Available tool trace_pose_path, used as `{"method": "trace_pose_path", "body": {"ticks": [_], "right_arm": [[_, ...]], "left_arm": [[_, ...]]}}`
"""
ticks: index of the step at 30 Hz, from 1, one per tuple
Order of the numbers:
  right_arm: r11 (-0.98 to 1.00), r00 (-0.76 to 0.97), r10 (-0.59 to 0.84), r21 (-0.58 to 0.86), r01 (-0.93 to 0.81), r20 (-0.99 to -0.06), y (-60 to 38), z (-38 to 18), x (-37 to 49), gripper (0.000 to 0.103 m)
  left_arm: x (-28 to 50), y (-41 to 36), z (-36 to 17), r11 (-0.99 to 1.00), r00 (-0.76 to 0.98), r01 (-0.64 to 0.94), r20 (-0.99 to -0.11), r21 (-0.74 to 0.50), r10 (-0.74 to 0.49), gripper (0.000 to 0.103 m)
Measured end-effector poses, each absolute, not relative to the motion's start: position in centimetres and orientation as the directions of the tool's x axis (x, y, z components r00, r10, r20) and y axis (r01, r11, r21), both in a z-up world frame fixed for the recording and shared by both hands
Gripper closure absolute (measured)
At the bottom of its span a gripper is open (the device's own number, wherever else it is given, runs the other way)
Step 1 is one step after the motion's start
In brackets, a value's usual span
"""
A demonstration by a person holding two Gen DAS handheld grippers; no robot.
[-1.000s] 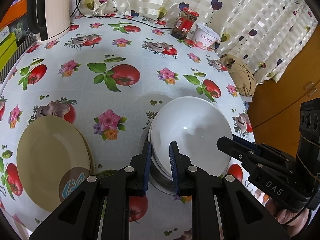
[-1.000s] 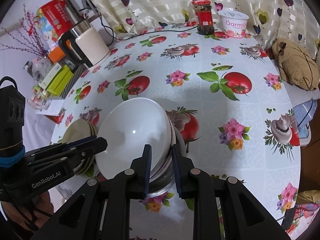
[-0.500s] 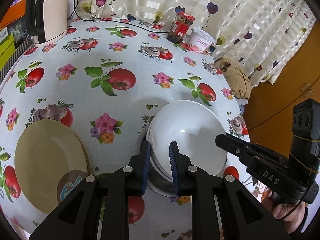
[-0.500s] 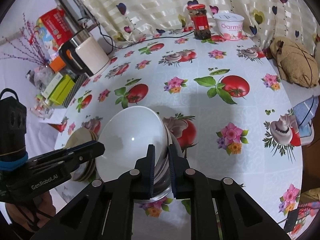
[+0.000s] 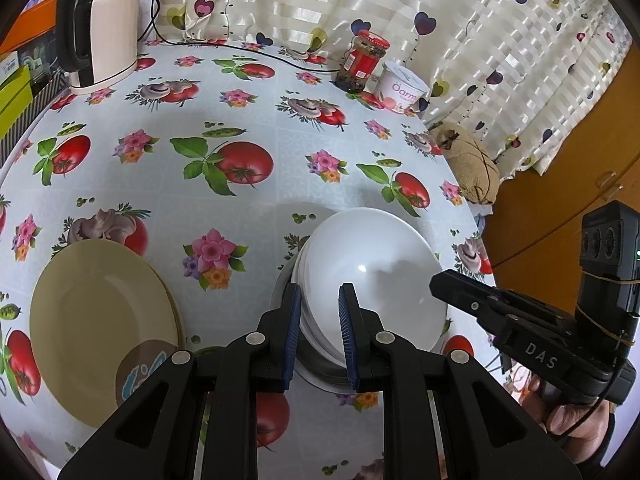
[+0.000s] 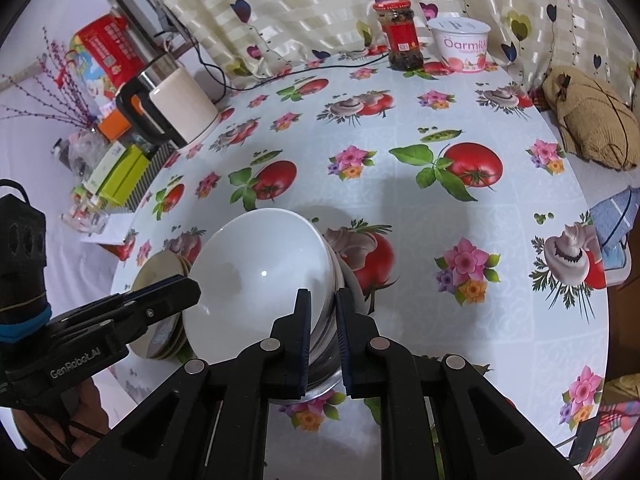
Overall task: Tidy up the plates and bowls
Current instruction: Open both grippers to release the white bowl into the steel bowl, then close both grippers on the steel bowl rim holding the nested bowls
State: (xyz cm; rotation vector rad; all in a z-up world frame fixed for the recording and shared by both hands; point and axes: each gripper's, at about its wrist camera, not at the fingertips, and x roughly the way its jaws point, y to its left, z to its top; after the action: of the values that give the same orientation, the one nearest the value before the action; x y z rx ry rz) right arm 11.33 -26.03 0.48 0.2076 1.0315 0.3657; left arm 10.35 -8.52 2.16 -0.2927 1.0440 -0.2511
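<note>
left wrist view: my left gripper [image 5: 319, 330] straddles the near rim of the white bowl stack [image 5: 372, 276]; whether its blue pads press the rim i cannot tell.
right wrist view: my right gripper [image 6: 322, 330] is pinched on the stack's rim at its right side, pads against the white bowl stack [image 6: 260, 276].
bowl stack: white bowls nested and tilted, sitting in a metal bowl [image 5: 320, 364] on the tomato-print tablecloth [image 5: 248, 112], near the table's front edge.
plates: beige plates [image 5: 100, 324] piled to the left of the bowls, apart from them; i see them behind my left gripper in the right wrist view [image 6: 160, 268].
far edge: kettle [image 5: 102, 28], red-lidded jar [image 5: 362, 62] and yogurt tub [image 5: 402, 88] stand by the curtain.
</note>
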Motion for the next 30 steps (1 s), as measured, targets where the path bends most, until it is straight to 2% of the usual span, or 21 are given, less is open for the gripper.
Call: {"method": "trace_pose_path", "body": {"ticks": [9,19,30], "right_arm": [[0.924,0.493,0.382,0.324,-0.203,-0.781,-27.0,1.7,10.8,0.082],[0.923,0.512,0.386,0.327,-0.204,-0.768,-28.0,2.4,10.1,0.065],[0.920,0.543,0.392,0.332,-0.211,-0.743,-28.8,2.7,9.1,0.057]], "left_arm": [[9.7,-8.1,3.8,0.933,0.542,0.088,-0.769,-0.349,-0.339,0.084],[9.0,-7.0,4.1,0.941,0.574,0.073,-0.757,-0.332,-0.312,0.084],[8.5,-5.4,3.7,0.942,0.588,0.049,-0.753,-0.331,-0.295,0.084]]}}
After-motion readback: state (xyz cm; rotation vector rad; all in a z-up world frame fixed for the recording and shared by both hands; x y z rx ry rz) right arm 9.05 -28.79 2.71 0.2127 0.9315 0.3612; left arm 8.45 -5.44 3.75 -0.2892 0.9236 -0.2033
